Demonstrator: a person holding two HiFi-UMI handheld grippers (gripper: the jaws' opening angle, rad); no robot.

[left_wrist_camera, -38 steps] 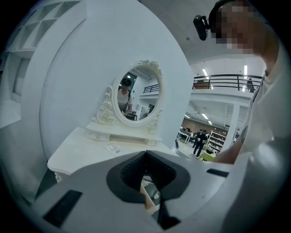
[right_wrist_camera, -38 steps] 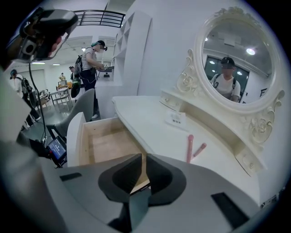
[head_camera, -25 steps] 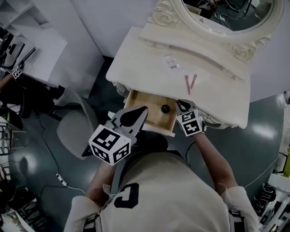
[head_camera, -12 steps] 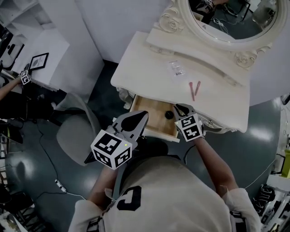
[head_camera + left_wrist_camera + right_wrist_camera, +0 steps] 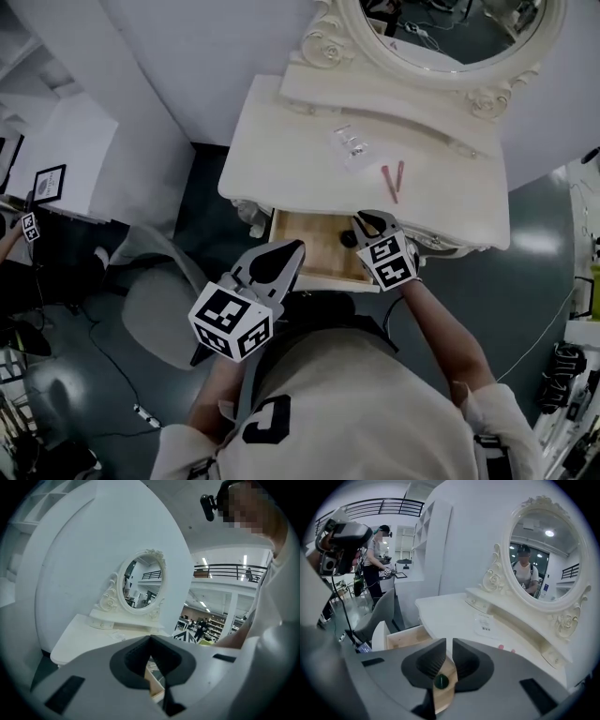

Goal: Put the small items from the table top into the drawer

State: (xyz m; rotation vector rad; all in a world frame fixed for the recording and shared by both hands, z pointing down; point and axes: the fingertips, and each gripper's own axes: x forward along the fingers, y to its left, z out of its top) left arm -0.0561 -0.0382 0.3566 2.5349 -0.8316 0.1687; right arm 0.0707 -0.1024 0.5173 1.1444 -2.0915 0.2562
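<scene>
Left fingers: the left gripper [image 5: 150,638] has its fingers closed tip to tip with nothing in them. It hangs in front of the open drawer [image 5: 309,248], off the tabletop [image 5: 281,159].
Right fingers: the right gripper [image 5: 449,643] has its fingers all but together and empty. It is over the drawer's right part.
Already in: a dark round item [image 5: 349,240] lies on the drawer floor, just beside the right fingertips.
Left to move: a clear packet [image 5: 352,145] and a pink V-shaped piece [image 5: 392,180] lie near each other at mid-tabletop, well apart from both grippers.
Risk, closed fingers: reaching for either item with the fingers closed would likely push it along rather than grasp it.
Risk, packet: it looks flat and slippery, so fingers coming down steeply may skid off it or shove it towards the ledge [image 5: 375,98] under the mirror.
Risk, pink piece: it is thin and lies flat. An off-centre pinch could flick it off the front edge, to the right of the drawer.
Risk, drawer: a low sweep of the right gripper could knock the dark round item or nudge the drawer shut.
</scene>
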